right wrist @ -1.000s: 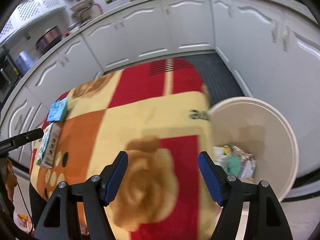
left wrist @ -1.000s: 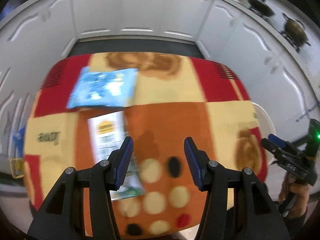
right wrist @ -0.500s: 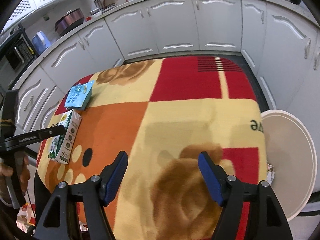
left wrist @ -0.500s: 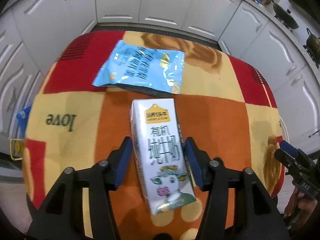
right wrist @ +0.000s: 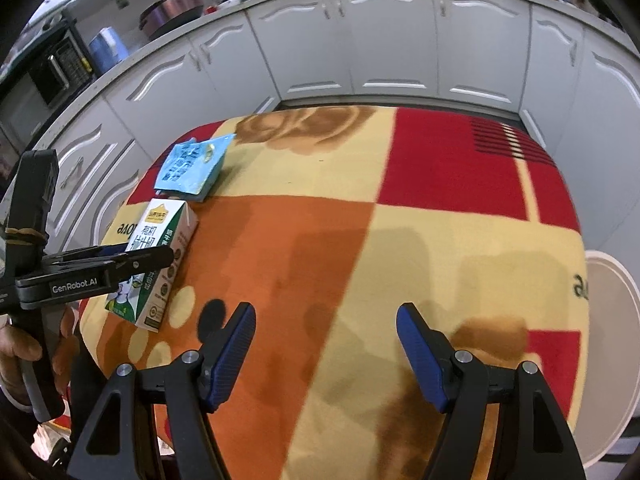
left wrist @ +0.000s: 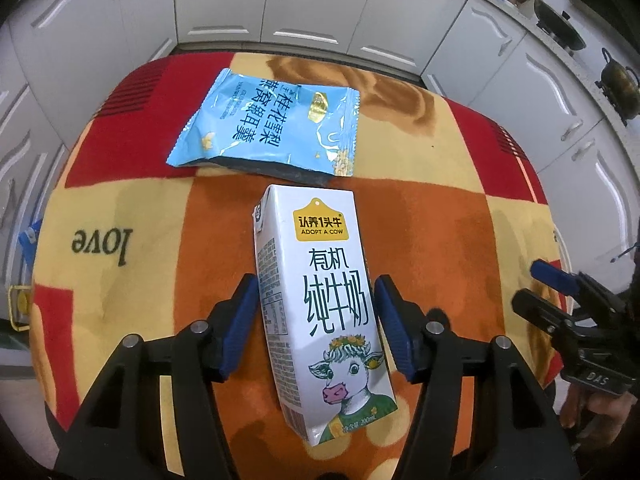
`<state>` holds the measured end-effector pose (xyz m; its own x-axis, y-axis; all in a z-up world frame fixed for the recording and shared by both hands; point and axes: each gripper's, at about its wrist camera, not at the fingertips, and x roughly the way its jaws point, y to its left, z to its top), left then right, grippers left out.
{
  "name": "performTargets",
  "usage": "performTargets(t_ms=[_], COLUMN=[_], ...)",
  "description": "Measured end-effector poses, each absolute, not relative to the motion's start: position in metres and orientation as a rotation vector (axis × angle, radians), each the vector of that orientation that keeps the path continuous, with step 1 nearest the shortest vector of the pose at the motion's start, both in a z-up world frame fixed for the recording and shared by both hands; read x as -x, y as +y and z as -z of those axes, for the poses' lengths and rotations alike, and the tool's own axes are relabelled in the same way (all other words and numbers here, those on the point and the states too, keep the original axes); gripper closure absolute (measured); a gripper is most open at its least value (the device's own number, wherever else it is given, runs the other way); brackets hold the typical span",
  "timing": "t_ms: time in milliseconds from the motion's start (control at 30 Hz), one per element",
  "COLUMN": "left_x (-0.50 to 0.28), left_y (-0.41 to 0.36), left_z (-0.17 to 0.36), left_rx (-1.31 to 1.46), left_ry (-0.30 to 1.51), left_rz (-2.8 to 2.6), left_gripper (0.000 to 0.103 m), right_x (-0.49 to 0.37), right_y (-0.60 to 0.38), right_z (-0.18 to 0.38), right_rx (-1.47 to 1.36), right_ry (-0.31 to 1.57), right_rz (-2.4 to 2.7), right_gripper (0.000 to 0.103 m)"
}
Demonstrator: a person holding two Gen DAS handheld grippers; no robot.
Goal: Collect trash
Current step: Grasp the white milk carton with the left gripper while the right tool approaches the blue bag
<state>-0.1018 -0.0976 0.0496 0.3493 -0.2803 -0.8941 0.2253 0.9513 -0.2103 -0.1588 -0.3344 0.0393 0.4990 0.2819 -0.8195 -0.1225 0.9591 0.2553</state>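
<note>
A white milk carton (left wrist: 324,296) with a cow picture lies flat on the patterned tablecloth (left wrist: 420,240). My left gripper (left wrist: 316,300) points down over it and is open: the carton lies between the blue pads, and a thin gap shows on the right side. Just beyond the carton lies a light blue snack packet (left wrist: 272,128). The right wrist view shows the carton (right wrist: 160,256) and the packet (right wrist: 192,164) at the table's left end. My right gripper (right wrist: 326,312) hovers open over the middle of the cloth with nothing between its fingers.
A white round bin (right wrist: 612,320) stands on the floor off the table's right end. White kitchen cabinets (right wrist: 380,52) surround the table on the far sides. A hand (right wrist: 16,348) holds the left gripper's handle at the left edge.
My left gripper has come down and forward, so the carton now lies between its fingers. My right gripper has swung left, away from the bin, to above the middle of the table.
</note>
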Motion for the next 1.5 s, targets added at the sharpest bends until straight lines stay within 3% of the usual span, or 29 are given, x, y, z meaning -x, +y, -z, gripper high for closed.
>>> performTargets(t_ms=[967, 1400, 1500], left_x=[0.119, 0.126, 0.128], left_y=[-0.099, -0.026, -0.018], left_z=[-0.040, -0.061, -0.063], left_rx=[0.002, 0.133, 0.152], left_ry=[1.222, 1.188, 1.183], left_rz=[0.346, 0.216, 0.195], left_gripper=[0.048, 0.050, 0.050], right_x=[0.146, 0.097, 0.078], right_y=[-0.308, -0.254, -0.226], right_z=[-0.033, -0.057, -0.069], right_rx=[-0.155, -0.034, 0.085], right_ry=[1.038, 0.974, 0.941], right_rz=[-0.292, -0.469, -0.541], right_gripper=[0.033, 0.033, 0.028])
